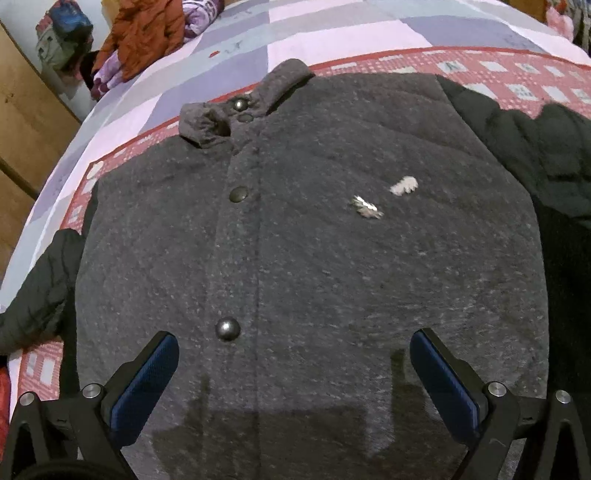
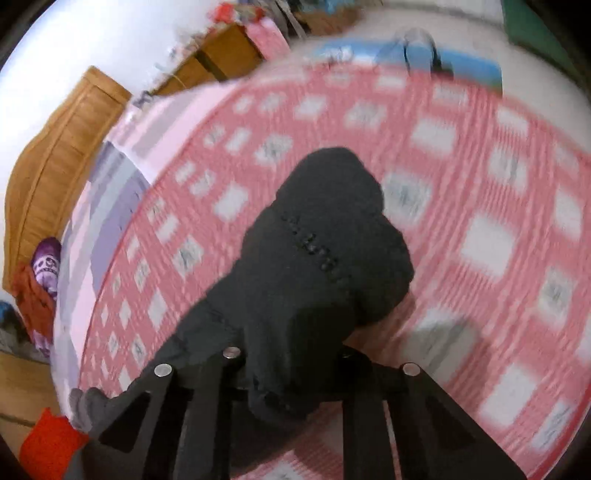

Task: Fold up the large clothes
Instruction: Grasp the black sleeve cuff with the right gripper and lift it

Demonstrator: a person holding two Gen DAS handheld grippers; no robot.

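Note:
A large dark grey jacket [image 1: 314, 258] lies flat, front up, on the bed, with snap buttons down its placket and the collar at the far end. Its black quilted sleeves spread to the left [image 1: 40, 288] and the right [image 1: 532, 155]. My left gripper [image 1: 293, 354] is open and empty, hovering over the jacket's lower front. In the right wrist view my right gripper [image 2: 291, 369] is shut on the black sleeve [image 2: 325, 251], which bunches up over the fingers and hides them. The view is motion-blurred.
A red-and-white checked blanket [image 2: 480, 240] covers the bed over a pastel patchwork sheet [image 1: 332, 33]. An orange jacket [image 1: 147, 33] and purple clothes lie at the far left corner. A wooden cabinet [image 1: 22, 122] stands at the left of the bed.

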